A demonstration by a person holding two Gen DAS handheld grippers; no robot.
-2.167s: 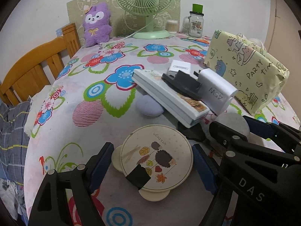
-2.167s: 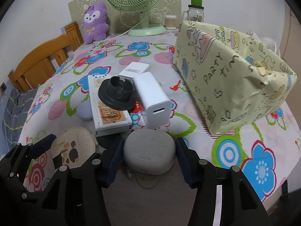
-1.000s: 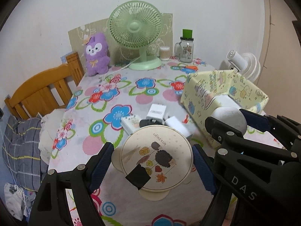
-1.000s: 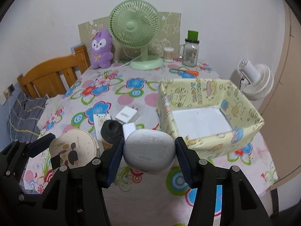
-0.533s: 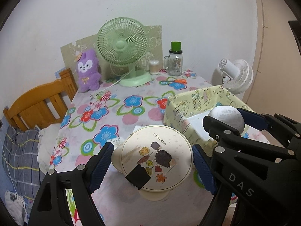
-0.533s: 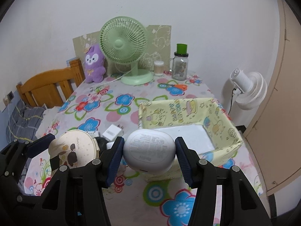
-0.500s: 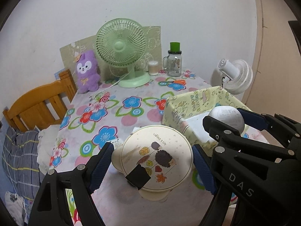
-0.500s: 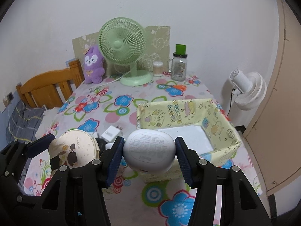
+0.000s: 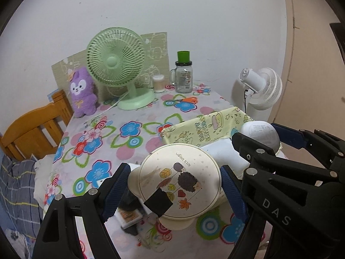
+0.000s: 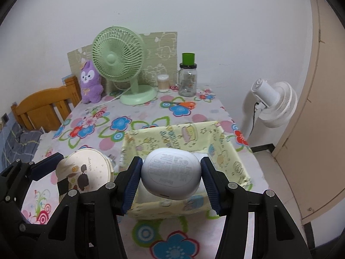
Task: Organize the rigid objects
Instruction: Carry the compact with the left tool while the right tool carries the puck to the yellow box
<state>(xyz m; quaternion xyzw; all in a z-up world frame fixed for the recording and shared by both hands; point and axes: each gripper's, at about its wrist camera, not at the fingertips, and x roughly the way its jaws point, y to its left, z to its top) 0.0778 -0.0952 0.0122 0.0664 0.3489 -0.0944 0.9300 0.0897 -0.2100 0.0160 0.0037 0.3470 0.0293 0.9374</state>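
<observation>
Round lid (image 9: pixel 180 180), cream with a hedgehog drawing and a black tape patch near its front edge, sits flat between the blue pads of the left tool (image 9: pixel 174 185), gripped at its two sides and held up off the surface (image 9: pixel 133 142). Just right of it, the right tool (image 10: pixel 171 178) clamps a pale rounded case (image 10: pixel 171 173), printed underside up, its pads (image 10: pixel 132 182) pressing on both ends. Straight beyond and below the case stands the yellow cartoon-print box (image 10: pixel 172 138), open-topped, with a white bottom showing under the case. From the left tool, the box lies ahead and to the right, partly hidden by the lid. Under the left tool a few small items lie on the flowered cloth, too hidden to name. Far ahead of both tools, by the wall, are a green fan (image 10: pixel 120 64), a purple plush (image 10: pixel 89 83), a small jar (image 10: pixel 162 83) and a glass mug (image 10: pixel 187 79) with a green top. A white fan (image 10: pixel 271 103) stands on the floor, right of the surface.
</observation>
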